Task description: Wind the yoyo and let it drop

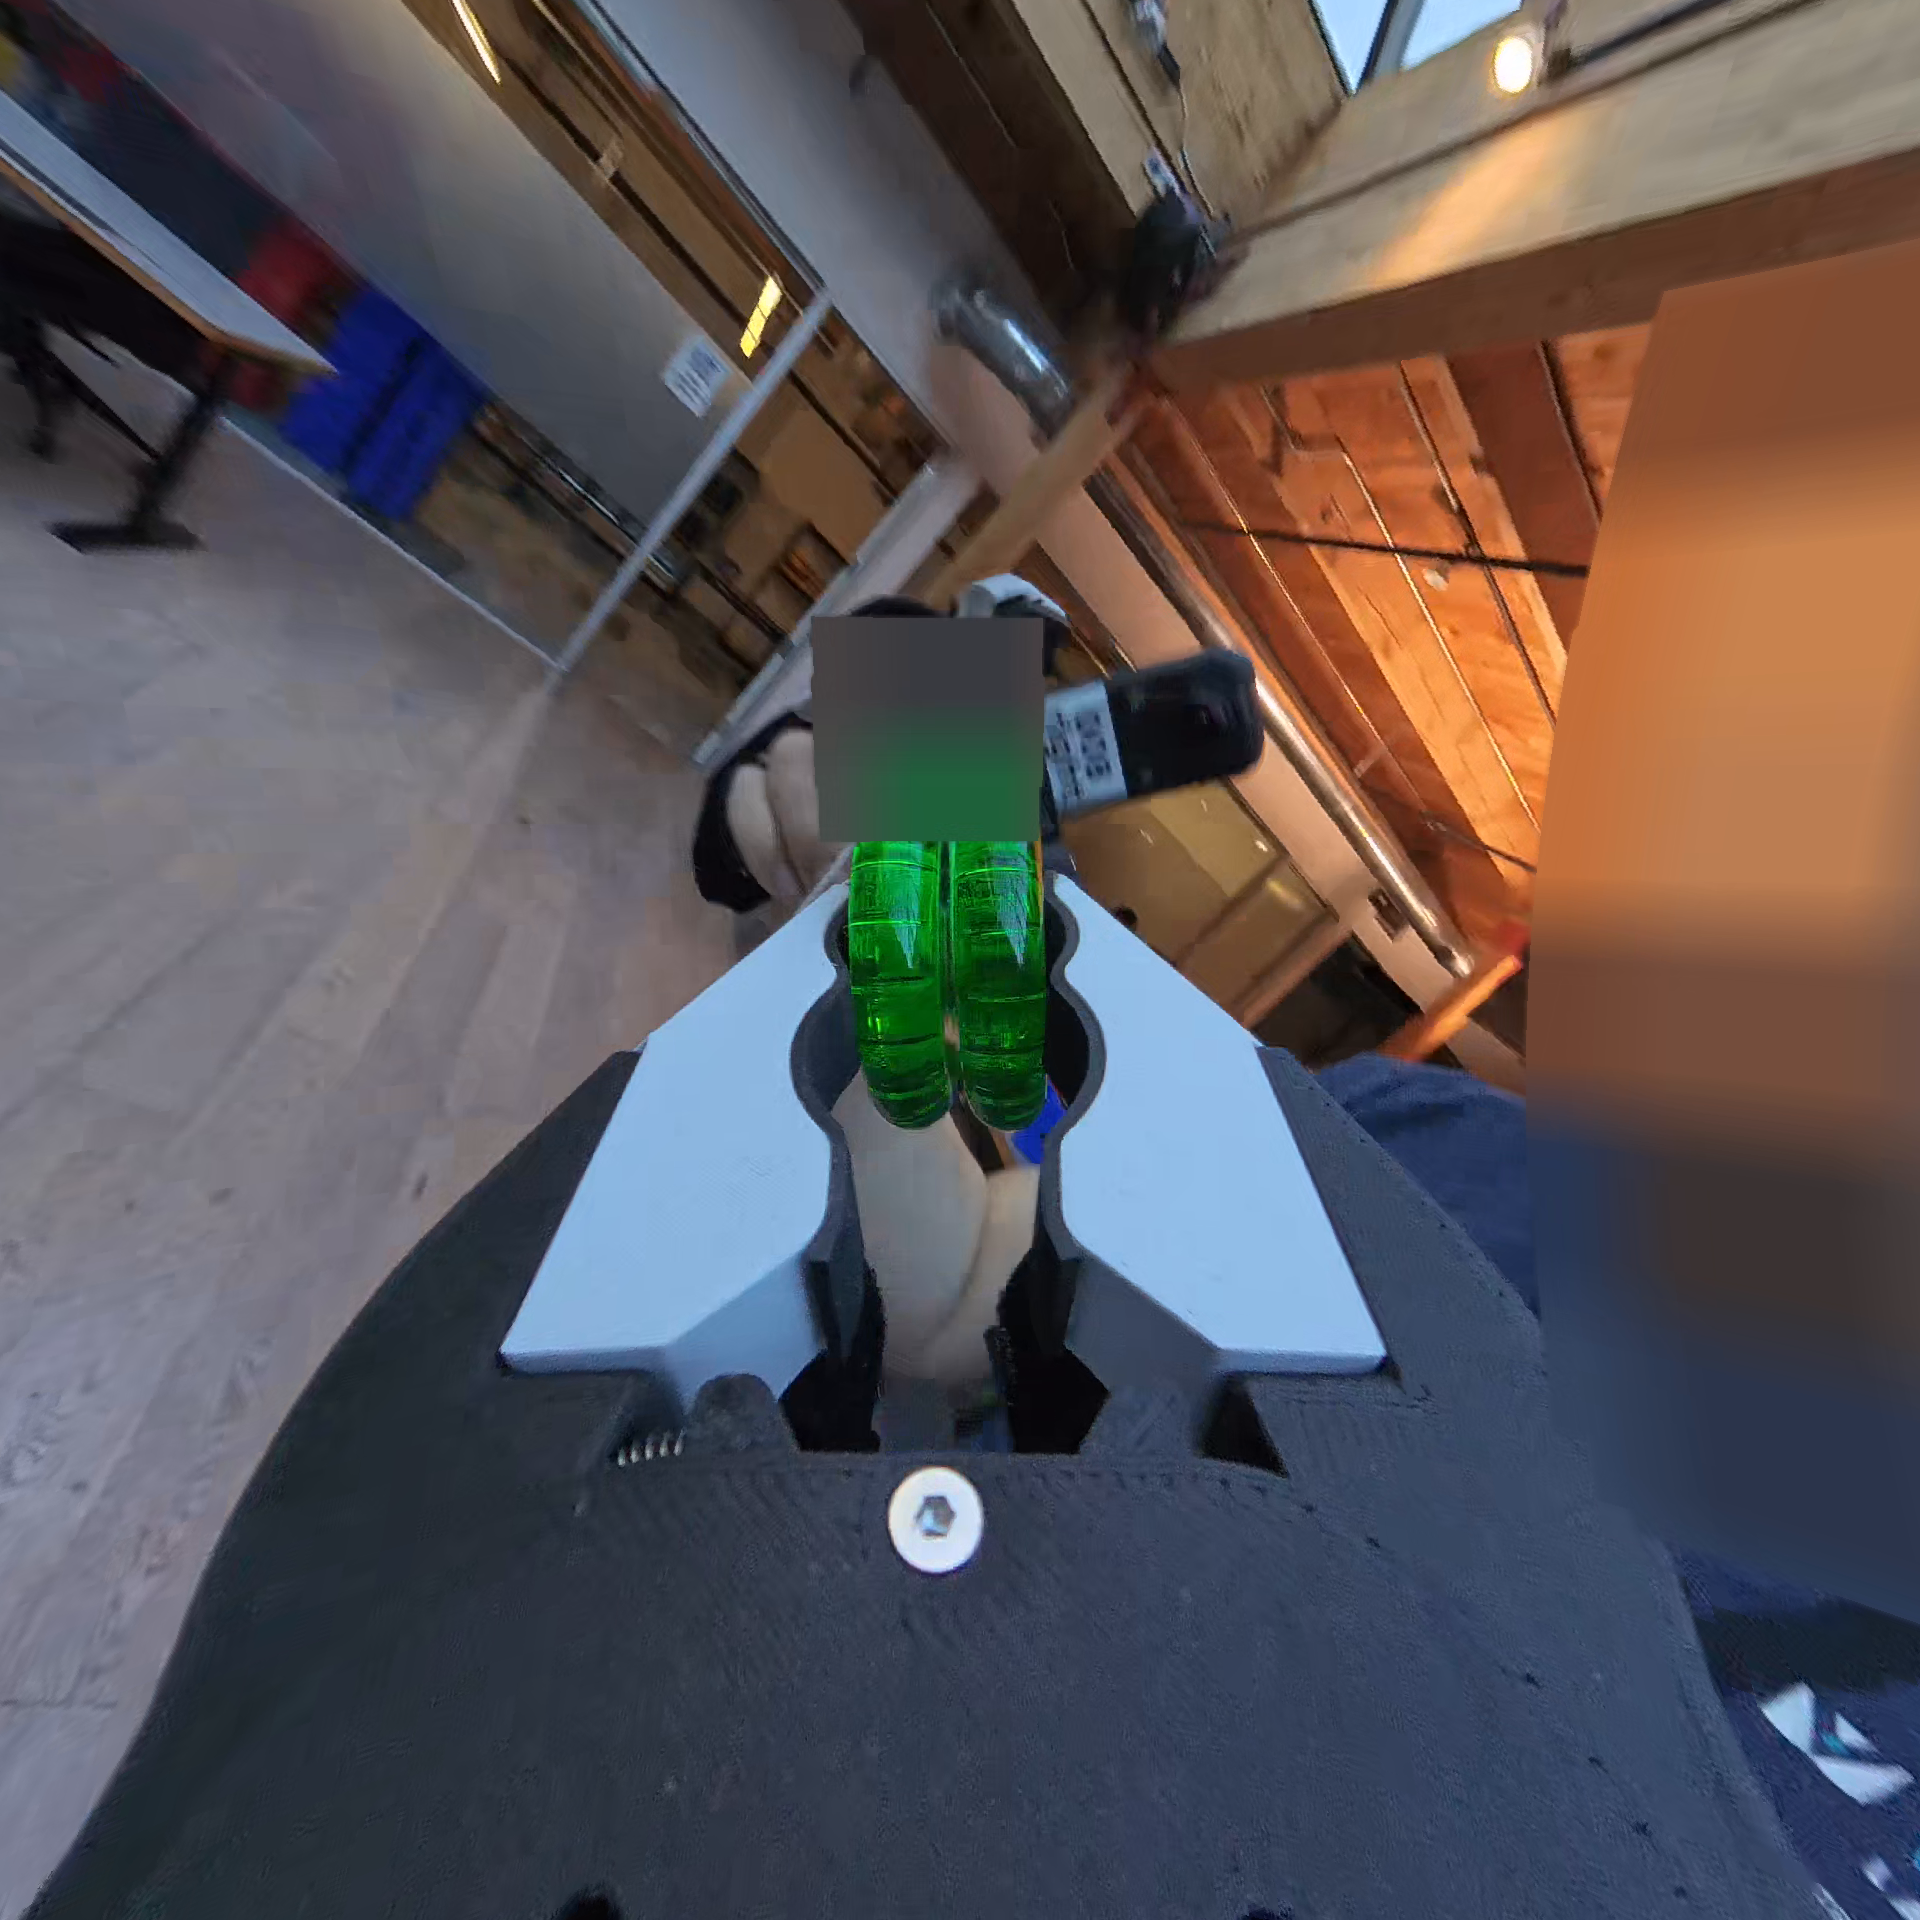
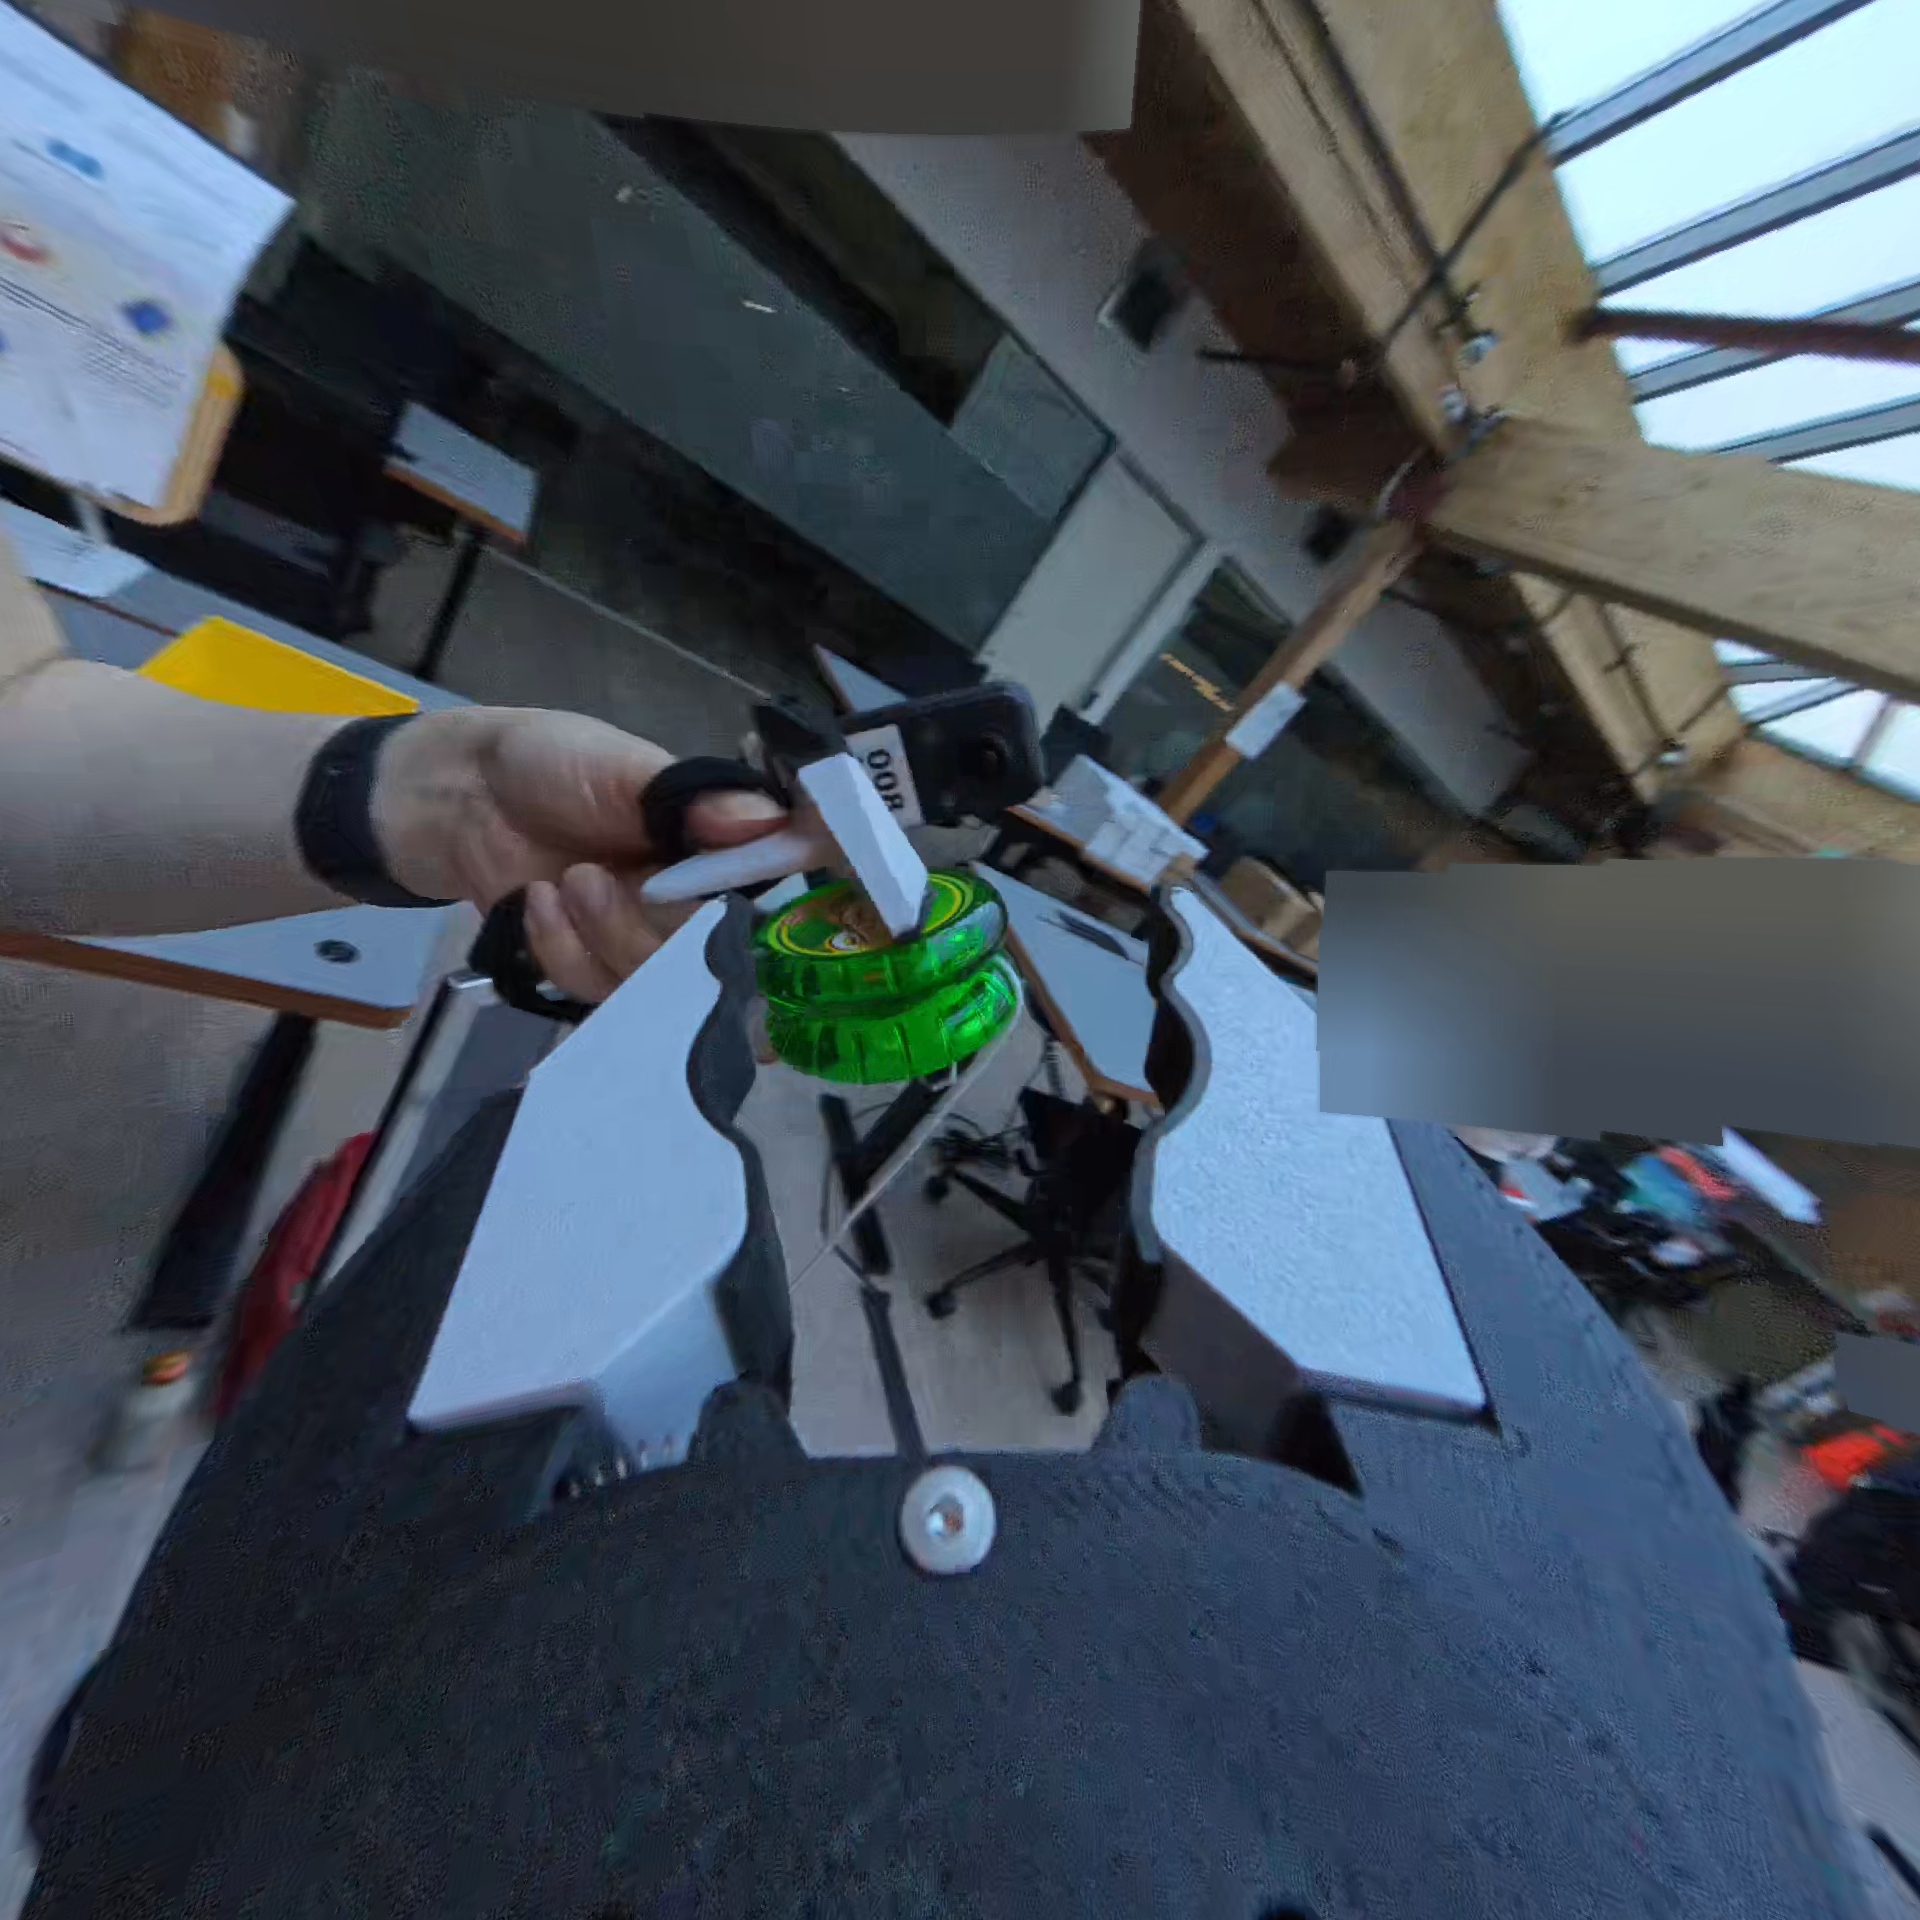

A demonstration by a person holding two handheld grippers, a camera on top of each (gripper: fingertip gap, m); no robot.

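A clear green yoyo (image 1: 945,987) sits edge-on between the pads of my left gripper (image 1: 951,914), which is shut on its two flat faces. In the right wrist view the yoyo (image 2: 888,982) is held up in the air, with one white finger (image 2: 868,842) of the left gripper pressing on its top face and a person's hand (image 2: 520,821) behind. A thin white string (image 2: 894,1153) runs from the yoyo's groove down toward my right gripper (image 2: 951,935). Its jaws stand wide apart just below the yoyo, and whether the string touches them I cannot tell.
Both grippers are raised in the air above a pale wood floor (image 1: 260,831). White tables (image 2: 260,966) and a black office chair (image 2: 1039,1226) stand below. Wooden beams (image 2: 1662,561) and a skylight are overhead. The right gripper's camera (image 1: 1174,738) shows just behind the yoyo.
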